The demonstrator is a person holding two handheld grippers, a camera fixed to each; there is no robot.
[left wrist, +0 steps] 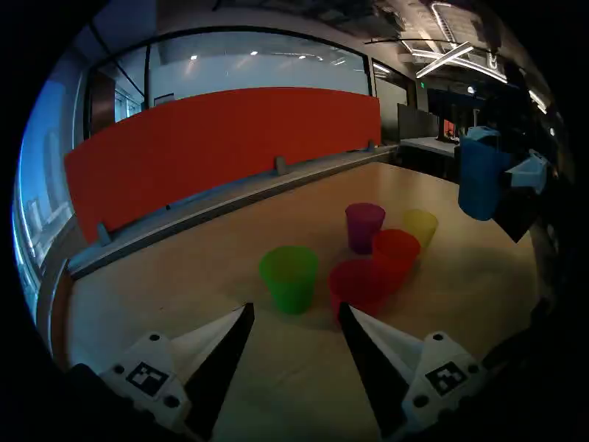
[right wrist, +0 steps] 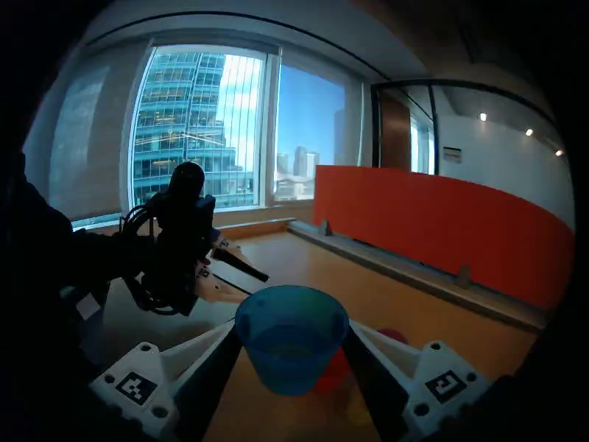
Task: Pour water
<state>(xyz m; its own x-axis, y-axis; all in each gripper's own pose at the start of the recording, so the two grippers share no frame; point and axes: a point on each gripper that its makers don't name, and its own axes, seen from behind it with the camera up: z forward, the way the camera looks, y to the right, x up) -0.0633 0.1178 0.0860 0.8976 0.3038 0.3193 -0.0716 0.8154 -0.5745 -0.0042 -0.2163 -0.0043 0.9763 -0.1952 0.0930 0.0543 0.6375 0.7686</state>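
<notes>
My right gripper (right wrist: 292, 333) is shut on a blue cup (right wrist: 292, 350), held upright above the table with water showing inside. In the left gripper view that blue cup (left wrist: 480, 180) hangs high at the far right in the right gripper (left wrist: 515, 184). Below stand a green cup (left wrist: 289, 276), two red cups (left wrist: 357, 286) (left wrist: 396, 252), a purple cup (left wrist: 364, 225) and a yellow cup (left wrist: 420, 225). My left gripper (left wrist: 295, 307) is open, low over the table just short of the green cup, with nothing between its fingers. Under the blue cup a red cup (right wrist: 335, 374) peeks out.
The cups stand on a wooden table (left wrist: 221, 258). An orange divider panel (left wrist: 221, 147) runs along its far edge. In the right gripper view the left gripper (right wrist: 180, 247) and the arm holding it are at the left, before large windows (right wrist: 199, 125).
</notes>
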